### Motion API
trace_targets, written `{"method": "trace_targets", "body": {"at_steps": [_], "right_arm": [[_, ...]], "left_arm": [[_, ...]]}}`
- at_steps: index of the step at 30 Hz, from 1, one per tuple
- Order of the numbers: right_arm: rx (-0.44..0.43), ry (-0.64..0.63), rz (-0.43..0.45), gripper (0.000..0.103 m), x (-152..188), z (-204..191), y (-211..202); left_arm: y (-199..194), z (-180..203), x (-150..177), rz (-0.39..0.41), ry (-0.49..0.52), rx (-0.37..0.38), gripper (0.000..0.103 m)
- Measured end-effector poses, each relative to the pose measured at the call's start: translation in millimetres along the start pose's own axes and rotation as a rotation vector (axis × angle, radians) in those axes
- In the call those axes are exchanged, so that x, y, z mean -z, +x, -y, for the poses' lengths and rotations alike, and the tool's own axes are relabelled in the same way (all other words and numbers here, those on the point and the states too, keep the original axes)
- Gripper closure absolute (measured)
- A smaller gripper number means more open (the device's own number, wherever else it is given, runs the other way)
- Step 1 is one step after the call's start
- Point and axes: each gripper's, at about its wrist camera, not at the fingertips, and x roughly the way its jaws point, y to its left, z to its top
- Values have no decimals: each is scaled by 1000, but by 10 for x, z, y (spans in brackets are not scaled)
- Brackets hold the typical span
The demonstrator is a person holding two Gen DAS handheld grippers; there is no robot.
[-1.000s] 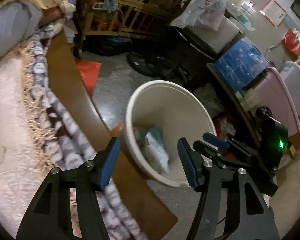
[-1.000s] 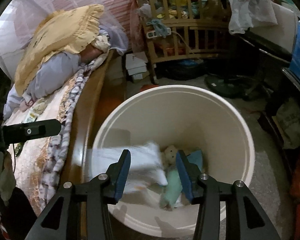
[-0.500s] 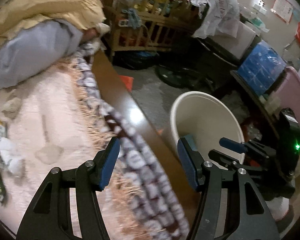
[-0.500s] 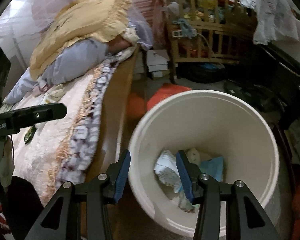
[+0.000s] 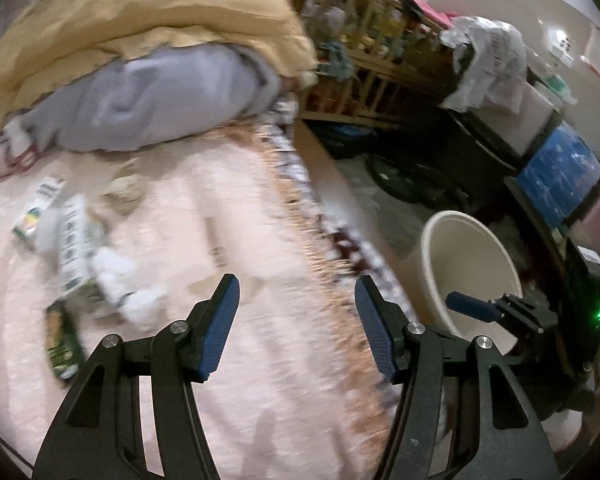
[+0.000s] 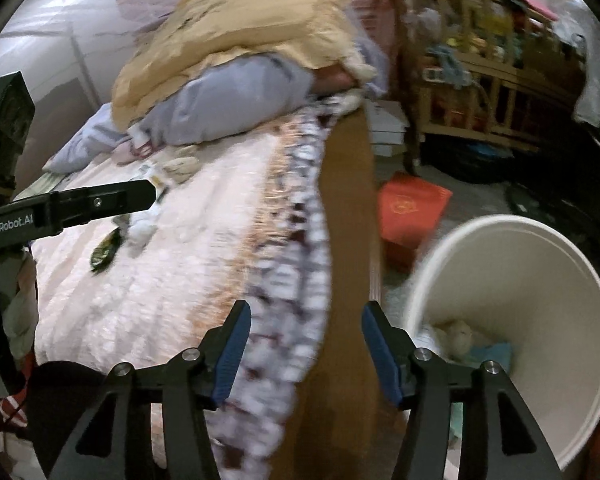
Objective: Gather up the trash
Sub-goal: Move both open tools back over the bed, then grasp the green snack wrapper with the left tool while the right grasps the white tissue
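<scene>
A white bucket (image 6: 516, 280) stands on the floor beside the bed and holds crumpled trash (image 6: 460, 336); it also shows in the left wrist view (image 5: 468, 256). On the pink bedspread lie trash items: white-and-green cartons (image 5: 74, 240), crumpled white tissue (image 5: 114, 276) and a dark green wrapper (image 5: 62, 344), also seen in the right wrist view (image 6: 106, 250). My left gripper (image 5: 296, 320) is open and empty above the bedspread. My right gripper (image 6: 306, 354) is open and empty over the bed's edge, left of the bucket.
A yellow pillow (image 5: 140, 12) and grey pillow (image 5: 156, 96) lie at the head of the bed. The brown wooden bed rail (image 6: 344, 240) runs between bed and bucket. A red box (image 6: 410, 208) lies on the floor. A wooden crib (image 6: 480, 80) and stacked storage stand behind.
Both grippers have swung left, from over the bucket toward the bed. The white trash that was falling at the right gripper a second ago now lies in the bucket.
</scene>
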Motion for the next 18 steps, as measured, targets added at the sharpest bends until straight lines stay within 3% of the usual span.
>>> {"method": "trace_targets", "body": {"at_steps": [11, 18], "right_arm": [[-110, -117, -39, 43, -226, -722, 391], [-169, -212, -69, 40, -398, -1177, 641]], "left_arm": [[-371, -1144, 353, 2, -141, -152, 44], [-366, -1812, 630, -39, -288, -215, 44]]}}
